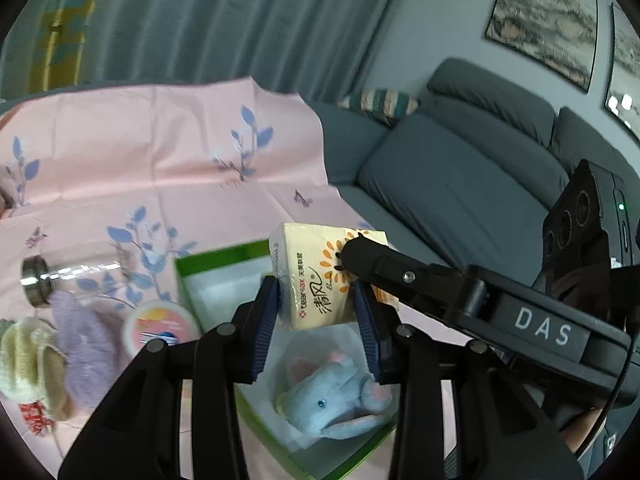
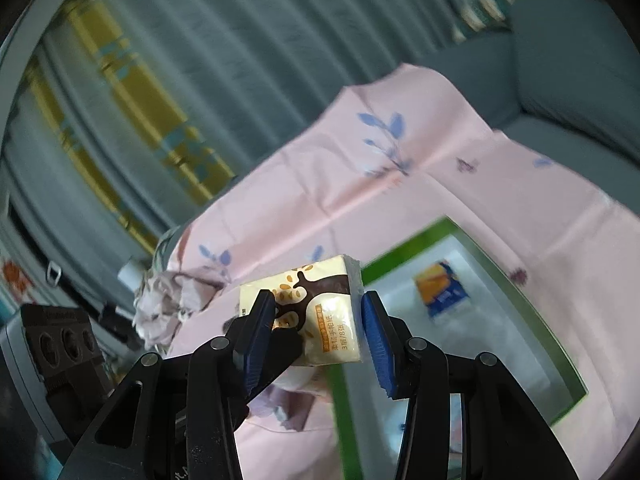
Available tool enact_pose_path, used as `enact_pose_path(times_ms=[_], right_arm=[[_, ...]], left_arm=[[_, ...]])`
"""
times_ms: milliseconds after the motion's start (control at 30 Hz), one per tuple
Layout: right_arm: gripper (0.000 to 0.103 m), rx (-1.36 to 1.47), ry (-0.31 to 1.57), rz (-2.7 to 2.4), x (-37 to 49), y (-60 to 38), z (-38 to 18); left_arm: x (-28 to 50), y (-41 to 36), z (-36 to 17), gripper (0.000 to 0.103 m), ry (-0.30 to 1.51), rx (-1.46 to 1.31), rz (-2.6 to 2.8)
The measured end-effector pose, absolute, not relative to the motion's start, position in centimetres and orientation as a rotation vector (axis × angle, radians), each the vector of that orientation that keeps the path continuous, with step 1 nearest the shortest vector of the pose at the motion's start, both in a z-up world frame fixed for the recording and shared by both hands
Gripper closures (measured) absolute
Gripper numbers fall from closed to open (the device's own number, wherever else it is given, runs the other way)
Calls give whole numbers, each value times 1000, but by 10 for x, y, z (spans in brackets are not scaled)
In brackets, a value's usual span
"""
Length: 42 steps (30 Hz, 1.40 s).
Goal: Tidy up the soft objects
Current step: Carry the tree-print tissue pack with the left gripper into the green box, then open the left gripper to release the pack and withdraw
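Left gripper (image 1: 316, 316) clamps one "tempo"-style tissue pack (image 1: 320, 276) reading "清风"; right gripper (image 2: 318, 332) clamps one brown-patterned pack (image 2: 308, 312); "DAS" on its arm.

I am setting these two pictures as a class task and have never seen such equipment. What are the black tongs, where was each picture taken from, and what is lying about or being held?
No robot here: a person holds a two-finger gripper in each hand, with a camera on each looking along its fingers.

The left camera shows the left gripper clamped on a yellow tissue pack, above a green-rimmed box holding a blue plush toy. The box sits on a pink floral cloth.

The right camera shows the right gripper holding a cream-and-brown tissue pack, its right pad just off the pack.
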State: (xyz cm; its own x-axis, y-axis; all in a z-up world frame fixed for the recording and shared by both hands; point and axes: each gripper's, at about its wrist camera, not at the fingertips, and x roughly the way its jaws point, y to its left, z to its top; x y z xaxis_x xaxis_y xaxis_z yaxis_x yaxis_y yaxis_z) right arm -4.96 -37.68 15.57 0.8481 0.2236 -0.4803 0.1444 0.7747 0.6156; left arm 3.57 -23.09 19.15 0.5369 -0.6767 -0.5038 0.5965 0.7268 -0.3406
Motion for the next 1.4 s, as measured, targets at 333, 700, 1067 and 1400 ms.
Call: enact_pose_path(times_ms=[333, 700, 1067, 1400], right_arm=[[57, 817, 653, -73, -56, -417, 114], [62, 848, 734, -161, -48, -428, 90], [72, 833, 784, -206, -44, -430, 81], [82, 773, 780, -247, -45, -426, 87]], left_arm=[[44, -284, 160, 67, 790, -43, -796], [56, -302, 136, 67, 886, -14, -779], [62, -306, 126, 66, 944, -19, -744], [60, -305, 125, 66, 941, -9, -738]])
